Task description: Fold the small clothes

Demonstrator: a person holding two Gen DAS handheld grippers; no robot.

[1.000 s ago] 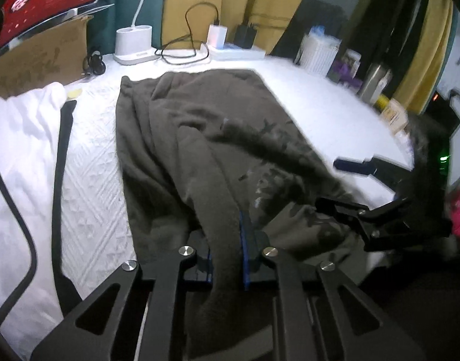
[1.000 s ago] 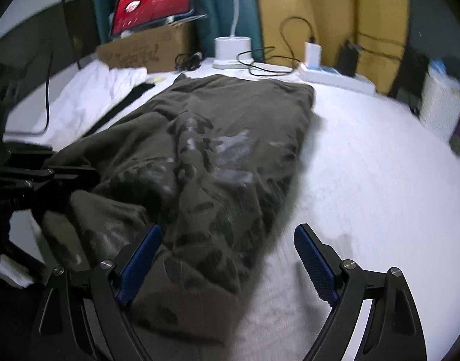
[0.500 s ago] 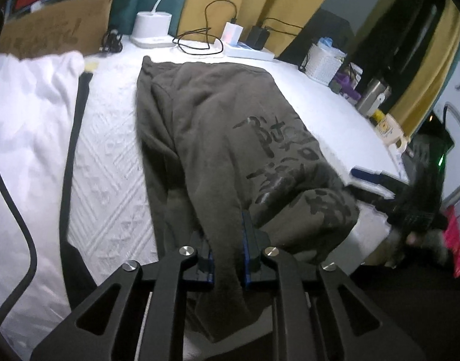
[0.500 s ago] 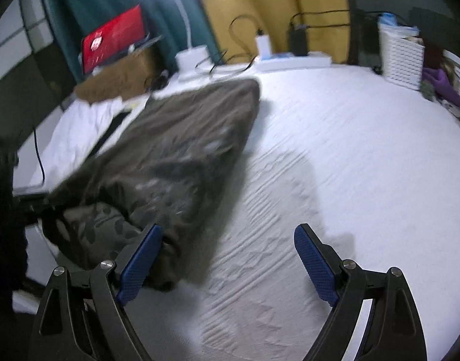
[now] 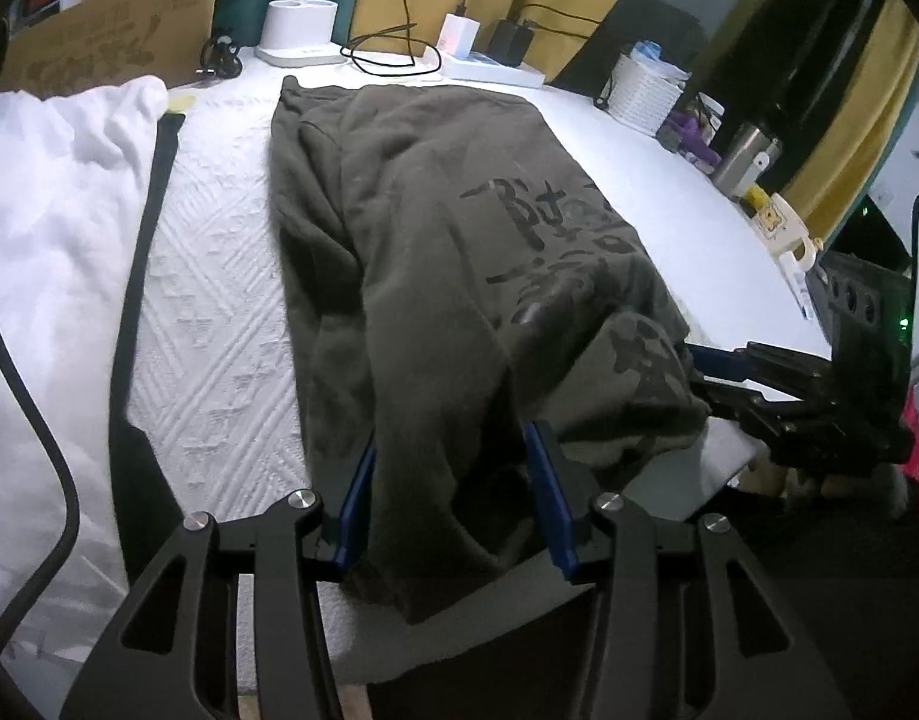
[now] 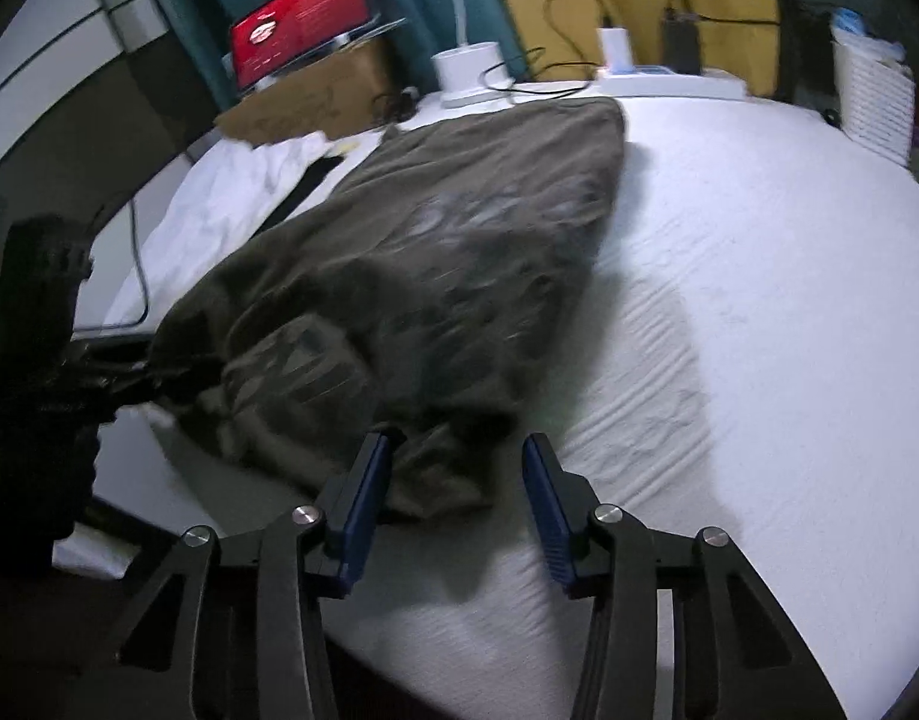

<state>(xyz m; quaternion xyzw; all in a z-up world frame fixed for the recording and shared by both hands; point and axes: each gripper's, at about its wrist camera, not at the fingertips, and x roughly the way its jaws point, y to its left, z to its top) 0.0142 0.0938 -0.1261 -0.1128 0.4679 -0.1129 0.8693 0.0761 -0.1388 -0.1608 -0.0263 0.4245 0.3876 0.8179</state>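
A dark olive garment (image 5: 435,228) with black print lies lengthwise on the white bed cover (image 5: 219,276); its near end hangs a little over the front edge. My left gripper (image 5: 453,492) is at that near end. Its jaws are opening, and a thick fold of the cloth lies loose between the blue pads (image 5: 357,486). My right gripper (image 6: 456,480) sits at the garment's (image 6: 399,276) near right corner. Its jaws are closing; the left pad (image 6: 369,480) touches the corner and the right pad stands clear of it. The left wrist view shows the right gripper (image 5: 708,375) at the cloth's right edge.
A white cloth (image 5: 57,210) and a black strap (image 5: 147,252) lie left of the garment. Along the back stand a cardboard box (image 5: 111,42), a white charger base (image 5: 300,30) and a power strip (image 5: 495,69). A white basket (image 5: 645,96) and a steel cup (image 5: 744,159) stand far right.
My left jaws, pinched on the cloth fold before, have spread apart. My right jaws have narrowed from wide and swung left onto the garment's near corner. The garment lies flatter.
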